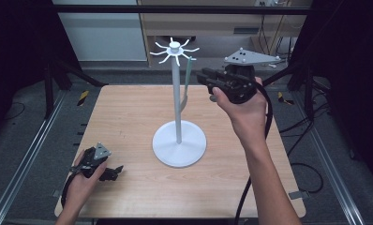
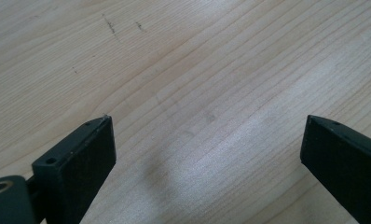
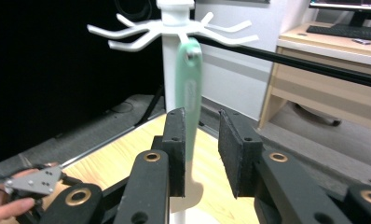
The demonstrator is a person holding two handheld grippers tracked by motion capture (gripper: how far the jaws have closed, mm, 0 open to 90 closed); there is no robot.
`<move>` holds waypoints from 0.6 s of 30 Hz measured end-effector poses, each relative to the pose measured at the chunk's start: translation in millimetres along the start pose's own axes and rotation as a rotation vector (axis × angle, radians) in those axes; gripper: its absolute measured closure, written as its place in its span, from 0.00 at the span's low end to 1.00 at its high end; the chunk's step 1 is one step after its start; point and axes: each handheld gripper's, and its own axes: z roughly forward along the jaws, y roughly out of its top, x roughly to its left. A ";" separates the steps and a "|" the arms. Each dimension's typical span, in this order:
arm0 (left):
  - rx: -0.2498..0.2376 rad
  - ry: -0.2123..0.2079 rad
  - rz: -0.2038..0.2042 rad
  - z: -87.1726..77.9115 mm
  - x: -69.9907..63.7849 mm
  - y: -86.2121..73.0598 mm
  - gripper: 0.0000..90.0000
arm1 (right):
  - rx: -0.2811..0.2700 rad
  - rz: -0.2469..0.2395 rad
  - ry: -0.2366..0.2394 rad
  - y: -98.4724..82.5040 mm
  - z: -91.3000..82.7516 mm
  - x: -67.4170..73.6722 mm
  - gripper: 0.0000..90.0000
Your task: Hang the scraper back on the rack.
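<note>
Spatula (image 3: 189, 93) hangs by its mint-green handle from one hook of the white rack (image 1: 177, 70), just beside the pole, with the pale blade end down low against the pole in the high view. I have the right gripper (image 3: 201, 149) raised at hook height on the far right side of the table (image 1: 128, 112), pointing left toward the rack. From the right gripper view its jaws sit either side of the handle: the handle lies against or just behind the left pad, and there is a clear gap to the right pad. So the jaws are parted, not clamped; nothing is gripped. I cannot tell if the left pad actually touches the handle. The spatula looks a bit blurred there, hanging close to vertical. The rack's round white base (image 1: 179, 143) stands mid-table, pole upright, hooks fanned out at the top. My left gripper (image 1: 110, 172) rests low at the near left corner of the table, held in the left hand (image 1: 84, 180). The left gripper view shows both jaws spread wide with only bare wood grain between them, so it is wide apart and empty. Both cables trail back off the near edge.
</note>
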 end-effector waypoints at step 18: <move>0.010 -0.005 0.007 0.7 -0.3 -0.2 0.03 | 0.064 0.031 -0.091 -32.5 -8.3 -17.7 0.65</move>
